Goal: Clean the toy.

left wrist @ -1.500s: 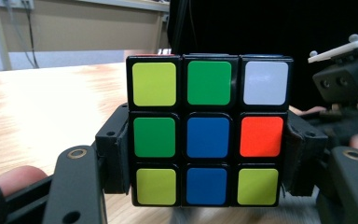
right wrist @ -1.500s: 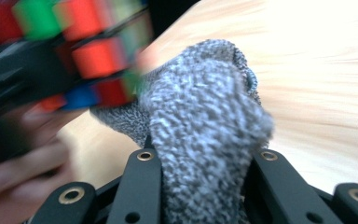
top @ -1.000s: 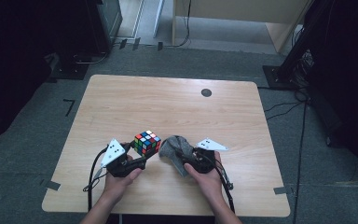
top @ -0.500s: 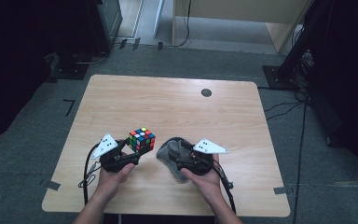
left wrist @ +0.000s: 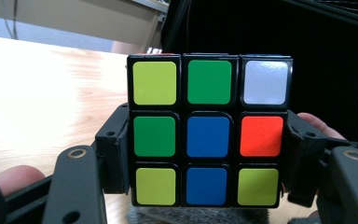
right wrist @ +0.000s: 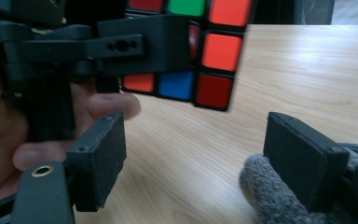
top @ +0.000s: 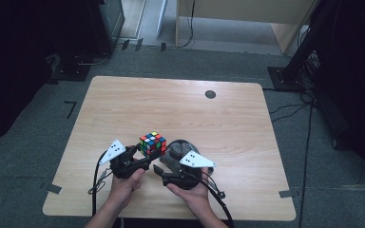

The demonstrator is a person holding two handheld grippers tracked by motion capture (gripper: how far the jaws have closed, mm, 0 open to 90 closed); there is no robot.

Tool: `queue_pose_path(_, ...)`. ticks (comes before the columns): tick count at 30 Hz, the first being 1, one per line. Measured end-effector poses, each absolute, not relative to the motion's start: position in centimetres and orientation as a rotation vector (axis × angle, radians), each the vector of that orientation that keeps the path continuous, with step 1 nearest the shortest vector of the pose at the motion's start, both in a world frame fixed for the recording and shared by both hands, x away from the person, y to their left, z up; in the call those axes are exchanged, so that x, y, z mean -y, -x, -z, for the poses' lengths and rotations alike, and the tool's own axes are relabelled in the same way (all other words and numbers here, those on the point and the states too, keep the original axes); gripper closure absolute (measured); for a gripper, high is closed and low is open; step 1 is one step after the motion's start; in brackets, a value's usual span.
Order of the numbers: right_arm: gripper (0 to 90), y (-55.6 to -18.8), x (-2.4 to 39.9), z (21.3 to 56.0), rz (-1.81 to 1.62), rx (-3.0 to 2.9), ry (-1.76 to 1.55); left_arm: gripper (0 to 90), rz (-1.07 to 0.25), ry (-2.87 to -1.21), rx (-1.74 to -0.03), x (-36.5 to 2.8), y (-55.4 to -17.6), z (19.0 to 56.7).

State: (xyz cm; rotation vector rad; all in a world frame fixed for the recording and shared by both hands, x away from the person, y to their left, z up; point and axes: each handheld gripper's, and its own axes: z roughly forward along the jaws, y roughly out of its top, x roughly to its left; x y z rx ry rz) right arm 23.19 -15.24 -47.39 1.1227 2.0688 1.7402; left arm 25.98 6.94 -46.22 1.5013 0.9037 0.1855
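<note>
Left claw (left wrist: 207, 154) is clamped on the Rubik's cube (left wrist: 208, 130), pads squeezing its two side faces so it hangs just above the worktop (top: 180, 109), probably to steady it for wiping. Right claw (right wrist: 205, 158) has just been opening, jaws now apart with nothing between them, and the grey cloth (right wrist: 279, 196) sits bunched beside one pad, touching it. Farther out it's bare pale wood with a dark round grommet (top: 210, 94), then grey carpet (top: 209, 59) and dark stands.
</note>
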Motion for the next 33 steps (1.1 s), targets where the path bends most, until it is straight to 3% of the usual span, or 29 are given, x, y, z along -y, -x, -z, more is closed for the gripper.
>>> queue_pose_path(13,20.7,-22.8,14.8,47.4,-1.733,-2.003,-1.173,33.8,-0.137,-1.512,-0.905,-5.8,-25.6,46.6)
queue_pose_path(23,30.0,-23.0,15.1,47.7,-1.728,-1.998,-1.145,33.8,-0.130,-1.530,-0.918,-5.7,-25.8,46.8)
queue_pose_path(33,31.5,-22.7,14.8,47.9,-1.678,-1.965,-1.067,33.8,-0.080,-1.514,-0.946,-5.6,-25.9,47.0)
